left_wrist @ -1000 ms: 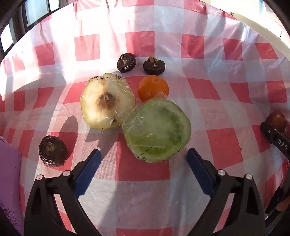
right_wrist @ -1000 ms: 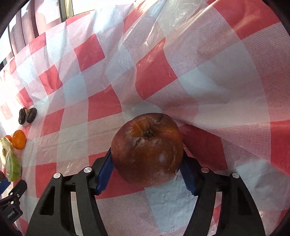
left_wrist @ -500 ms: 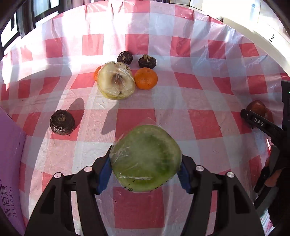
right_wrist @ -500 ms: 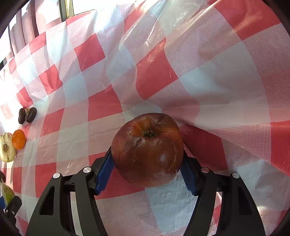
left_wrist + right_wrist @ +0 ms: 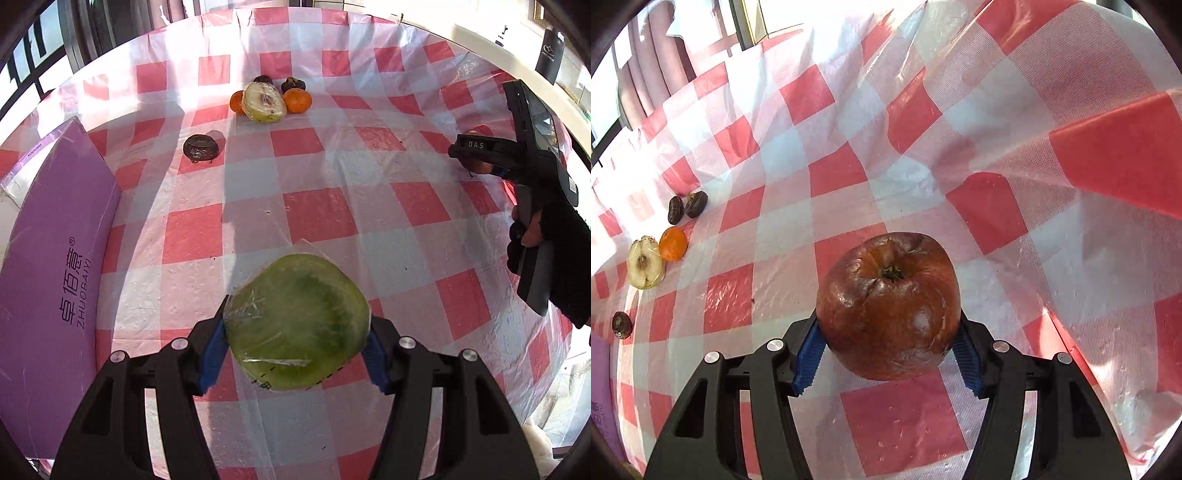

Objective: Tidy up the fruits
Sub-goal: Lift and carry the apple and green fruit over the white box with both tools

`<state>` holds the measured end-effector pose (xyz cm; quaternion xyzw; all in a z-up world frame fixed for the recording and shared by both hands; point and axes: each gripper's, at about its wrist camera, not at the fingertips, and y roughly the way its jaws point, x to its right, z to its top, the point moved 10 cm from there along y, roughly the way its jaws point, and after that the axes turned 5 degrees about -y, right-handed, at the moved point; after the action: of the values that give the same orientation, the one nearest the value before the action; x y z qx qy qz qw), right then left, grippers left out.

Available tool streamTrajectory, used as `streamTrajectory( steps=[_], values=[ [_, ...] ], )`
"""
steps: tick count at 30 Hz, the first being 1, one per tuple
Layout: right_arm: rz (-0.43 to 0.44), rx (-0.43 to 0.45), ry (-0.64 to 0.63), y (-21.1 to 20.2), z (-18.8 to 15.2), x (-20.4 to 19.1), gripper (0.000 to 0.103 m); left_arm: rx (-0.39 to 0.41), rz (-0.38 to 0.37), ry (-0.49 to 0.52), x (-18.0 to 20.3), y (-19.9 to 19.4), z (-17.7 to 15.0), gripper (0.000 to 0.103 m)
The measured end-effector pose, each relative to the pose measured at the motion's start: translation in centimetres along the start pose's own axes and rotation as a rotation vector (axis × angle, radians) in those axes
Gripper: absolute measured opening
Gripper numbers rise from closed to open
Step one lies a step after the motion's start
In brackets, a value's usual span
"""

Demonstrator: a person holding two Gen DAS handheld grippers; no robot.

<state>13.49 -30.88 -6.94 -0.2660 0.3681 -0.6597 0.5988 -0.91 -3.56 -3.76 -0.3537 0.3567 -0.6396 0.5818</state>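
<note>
A green fruit half in cling film is clamped between the blue pads of my left gripper, held above the red-checked tablecloth. My right gripper has a wrinkled brown-red apple between its pads; its jaws are closing and the pads touch both sides of the apple. In the left wrist view the right gripper shows at the right edge with a gloved hand on it.
At the far side lie a wrapped pale fruit half, two oranges, two dark fruits and a lone dark fruit. A purple box stands at the left. The cloth folds up at the right.
My left gripper closed on the green half and carried it back from the fruit cluster toward the near side. The right pads drew tighter on the apple, and that gripper shifted slightly.
</note>
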Motion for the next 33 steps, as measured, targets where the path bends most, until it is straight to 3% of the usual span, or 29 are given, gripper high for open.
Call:
streamTrajectory(
  steps=[6, 12, 21, 33],
  values=[
    [0.081, -0.069, -0.053, -5.7, -6.9, -4.2, 0.06, 0.064, -0.038, 0.035, -0.7, -2.0, 1.7, 0.062],
    [0.132, -0.135, -0.077, -8.9, -10.9, -8.1, 0.06, 0.147, -0.093, 0.102, -0.7, -4.3, 4.5, 0.062],
    [0.146, -0.091, -0.138, -12.3, -11.4, -13.8, 0.06, 0.238, -0.159, 0.139, -3.5, -7.9, 6.9, 0.062],
    [0.224, -0.02, -0.253, -15.7, -10.7, -24.2, 0.06, 0.342, -0.133, -0.007, -14.7, -11.9, 9.1, 0.062]
  ],
)
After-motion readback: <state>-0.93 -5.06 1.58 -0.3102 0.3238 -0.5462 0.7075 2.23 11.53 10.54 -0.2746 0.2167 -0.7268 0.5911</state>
